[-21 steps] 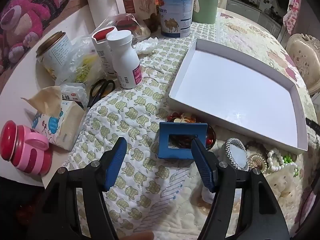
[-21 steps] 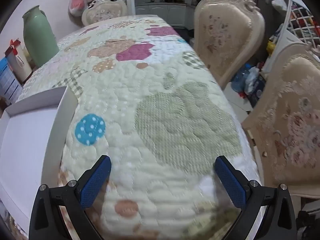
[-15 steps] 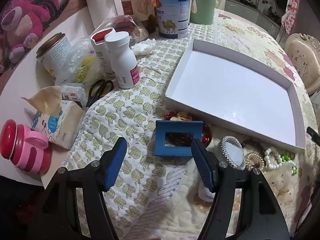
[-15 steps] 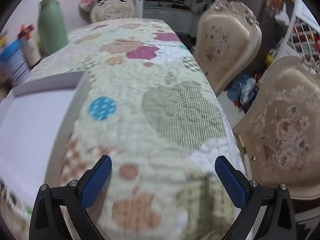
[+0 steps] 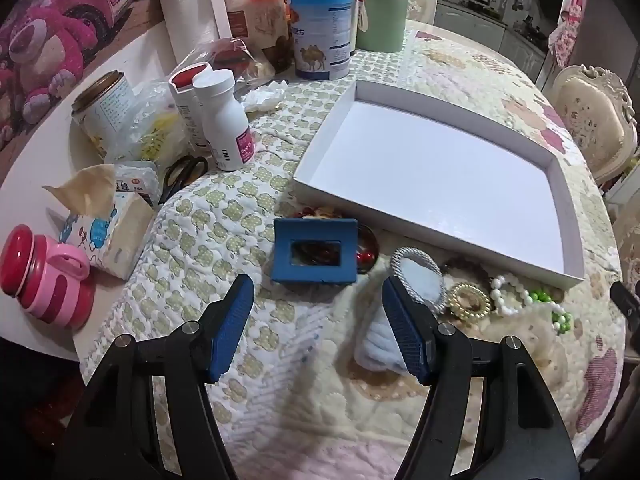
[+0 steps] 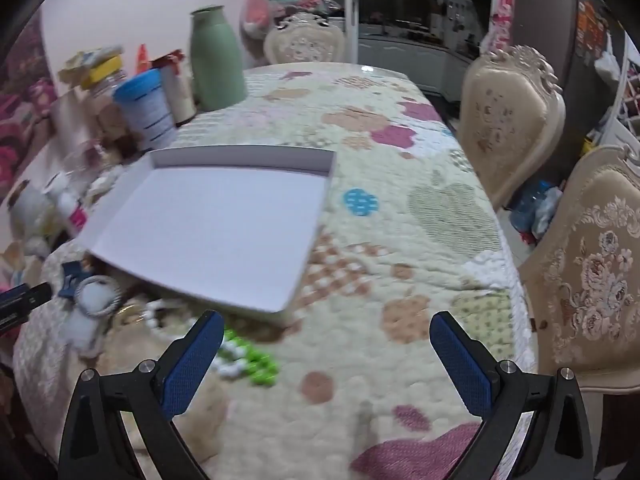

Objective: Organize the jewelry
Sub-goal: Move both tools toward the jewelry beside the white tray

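A shallow white box [image 5: 440, 168] lies on the quilted tablecloth. Along its near edge sits the jewelry: a blue windowed box [image 5: 314, 251] with red beads under it, a silver ring-shaped piece [image 5: 420, 276], a gold ring-shaped piece [image 5: 469, 302], and a white and green bead string [image 5: 532, 300]. My left gripper [image 5: 316, 320] hovers open just short of the blue box, nothing between its pads. My right gripper [image 6: 326, 356] is open above the cloth; the green and white beads [image 6: 248, 360] lie by its left finger. The white box [image 6: 216, 224] shows ahead-left.
Bottles [image 5: 224, 120], tins, scissors [image 5: 184, 174], a tissue pack [image 5: 104, 224], a pink cup [image 5: 44, 280] and a green flask [image 5: 380, 4] crowd the table's left and far side. Upholstered chairs [image 6: 508, 120] stand along the table's right edge [image 6: 516, 280].
The left gripper has drawn back slightly, so the blue box and jewelry sit farther ahead. The right gripper has swung left and up: the white box and beads have come into its view.
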Demonstrator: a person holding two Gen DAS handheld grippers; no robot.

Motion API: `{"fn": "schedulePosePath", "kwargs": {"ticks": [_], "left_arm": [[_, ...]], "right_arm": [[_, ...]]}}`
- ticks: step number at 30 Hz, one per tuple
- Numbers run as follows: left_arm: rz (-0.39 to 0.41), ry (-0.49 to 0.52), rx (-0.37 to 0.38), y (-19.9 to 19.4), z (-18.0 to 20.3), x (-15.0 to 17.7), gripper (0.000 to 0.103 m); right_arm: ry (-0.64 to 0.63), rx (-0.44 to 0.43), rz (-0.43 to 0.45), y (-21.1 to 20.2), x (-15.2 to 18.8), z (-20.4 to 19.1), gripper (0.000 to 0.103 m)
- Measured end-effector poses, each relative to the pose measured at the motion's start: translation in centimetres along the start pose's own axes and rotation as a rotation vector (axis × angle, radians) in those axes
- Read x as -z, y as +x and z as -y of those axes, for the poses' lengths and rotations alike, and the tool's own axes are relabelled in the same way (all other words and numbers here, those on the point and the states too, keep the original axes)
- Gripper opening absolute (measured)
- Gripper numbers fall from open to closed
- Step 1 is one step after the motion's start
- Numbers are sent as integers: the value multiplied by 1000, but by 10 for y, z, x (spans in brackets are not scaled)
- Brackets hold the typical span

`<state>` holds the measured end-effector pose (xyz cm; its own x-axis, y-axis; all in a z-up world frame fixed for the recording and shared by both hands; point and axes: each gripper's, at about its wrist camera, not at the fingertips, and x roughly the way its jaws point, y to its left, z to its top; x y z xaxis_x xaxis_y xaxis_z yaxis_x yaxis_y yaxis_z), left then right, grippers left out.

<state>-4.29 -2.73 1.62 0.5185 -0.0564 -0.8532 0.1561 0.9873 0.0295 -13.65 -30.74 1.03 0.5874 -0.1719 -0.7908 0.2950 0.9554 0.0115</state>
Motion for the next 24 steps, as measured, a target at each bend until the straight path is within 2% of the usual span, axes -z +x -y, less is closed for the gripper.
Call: {"fn": "schedulePosePath", "kwargs": {"ticks": [10,24], "left_arm": [[24,1,11,-18,6,14,67],[23,-4,22,-27,3,29,67]], "right_arm": [[-85,-55,10,-29,10,-45,103],[-104,-92,-6,-38,18,-67,103]]}}
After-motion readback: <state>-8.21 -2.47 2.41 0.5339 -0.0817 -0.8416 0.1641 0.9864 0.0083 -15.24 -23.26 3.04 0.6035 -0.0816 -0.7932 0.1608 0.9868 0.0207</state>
